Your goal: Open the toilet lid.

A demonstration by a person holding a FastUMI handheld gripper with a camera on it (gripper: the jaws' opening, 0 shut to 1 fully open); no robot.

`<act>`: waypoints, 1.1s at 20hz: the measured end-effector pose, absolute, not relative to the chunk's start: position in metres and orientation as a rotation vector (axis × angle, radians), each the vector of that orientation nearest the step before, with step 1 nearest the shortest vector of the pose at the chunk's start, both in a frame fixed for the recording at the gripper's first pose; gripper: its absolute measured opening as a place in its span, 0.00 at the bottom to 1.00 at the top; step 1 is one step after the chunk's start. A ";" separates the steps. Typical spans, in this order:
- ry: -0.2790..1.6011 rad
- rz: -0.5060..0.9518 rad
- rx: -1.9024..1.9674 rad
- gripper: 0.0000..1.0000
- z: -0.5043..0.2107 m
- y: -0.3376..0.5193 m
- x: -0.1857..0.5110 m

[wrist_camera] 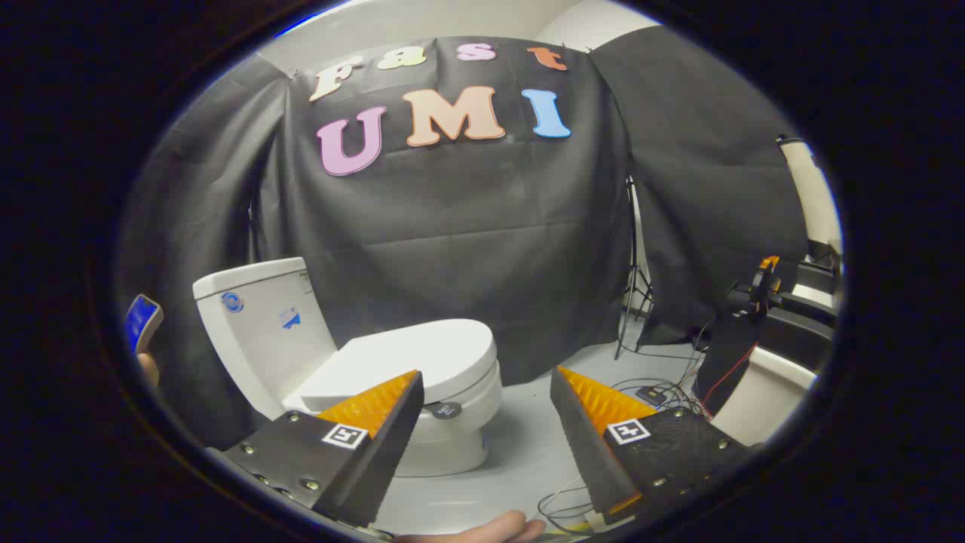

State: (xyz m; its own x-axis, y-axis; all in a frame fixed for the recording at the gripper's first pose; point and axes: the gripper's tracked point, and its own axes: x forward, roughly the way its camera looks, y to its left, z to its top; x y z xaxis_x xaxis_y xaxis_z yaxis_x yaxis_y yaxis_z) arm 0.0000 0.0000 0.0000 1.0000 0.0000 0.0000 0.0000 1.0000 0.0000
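Fingers of the tool [486,377] stand nearest the camera, spread wide apart with nothing held between them and touching nothing. Just below them, at the very bottom of the gripper view, part of a person's hand [482,529] shows. Beyond the left finger stands a white toilet [452,445] on the pale floor [528,445]; its lid [407,358] lies flat and closed over the seat, well ahead of the fingertips and partly hidden by the left finger. A small dark round tag [445,410] sits on the front of the bowl beneath the seat. The tank [260,324] rises behind the lid, toward the left, with two small blue stickers on its front. Black cloth [452,226] hangs behind the toilet as the booth's wall. Beyond the right finger, loose cables [663,388] lie on the floor beside a thin stand [632,279] that rises against the cloth. Farther right, dark equipment with an orange part [765,286] rests on a white base; its kind cannot be told.
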 end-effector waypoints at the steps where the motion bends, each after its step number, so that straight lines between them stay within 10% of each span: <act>1: 0.002 0.002 0.002 1.00 0.000 0.002 0.002; 22: -0.031 -0.005 0.041 0.99 0.006 0.000 0.006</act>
